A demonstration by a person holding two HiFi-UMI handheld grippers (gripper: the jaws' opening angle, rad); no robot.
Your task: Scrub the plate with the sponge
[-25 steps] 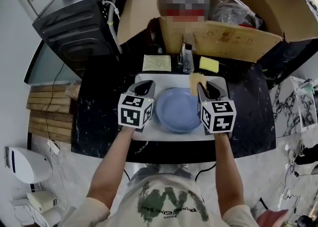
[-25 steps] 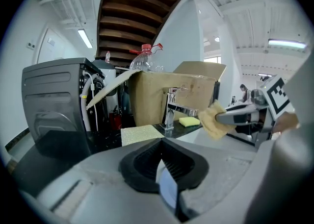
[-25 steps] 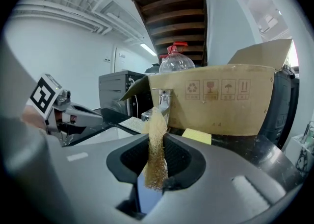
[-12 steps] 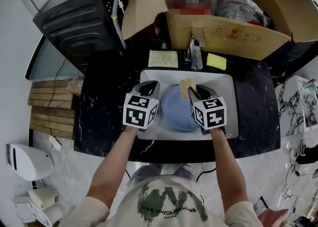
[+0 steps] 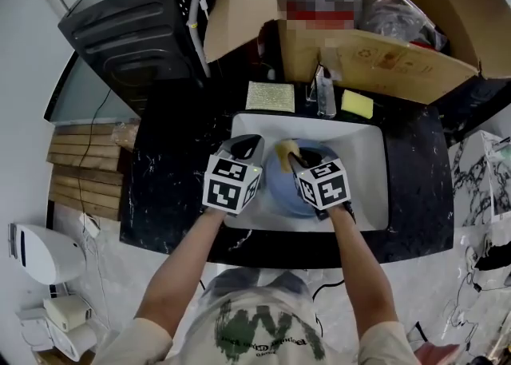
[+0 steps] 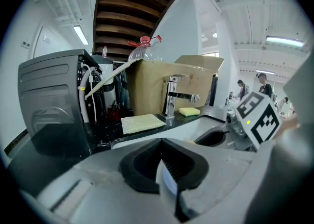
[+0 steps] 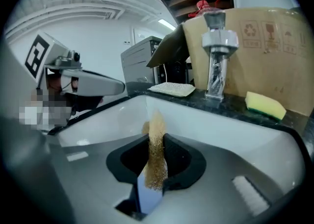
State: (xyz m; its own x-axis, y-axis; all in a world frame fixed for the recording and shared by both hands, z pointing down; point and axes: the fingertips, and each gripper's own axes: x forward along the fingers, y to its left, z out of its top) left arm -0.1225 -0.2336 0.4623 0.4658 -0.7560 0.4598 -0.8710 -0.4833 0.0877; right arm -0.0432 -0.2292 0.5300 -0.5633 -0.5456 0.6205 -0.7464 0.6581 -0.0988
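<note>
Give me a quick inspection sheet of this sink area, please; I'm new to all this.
Surface: black stone counter with a white sink.
Job's things: blue plate in the sink; tan sponge over it.
Clutter: yellow sponge and pale textured mat by the tap.
Grippers: left hand-held gripper shut on the plate's rim; right hand-held gripper shut on the tan sponge.
Cables: thin dark cable left of the counter.
Surroundings: cardboard box behind, black appliance back left.

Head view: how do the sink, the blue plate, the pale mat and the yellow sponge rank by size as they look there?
Largest to smallest:
1. sink
2. blue plate, even though it is partly hidden
3. pale mat
4. yellow sponge
</note>
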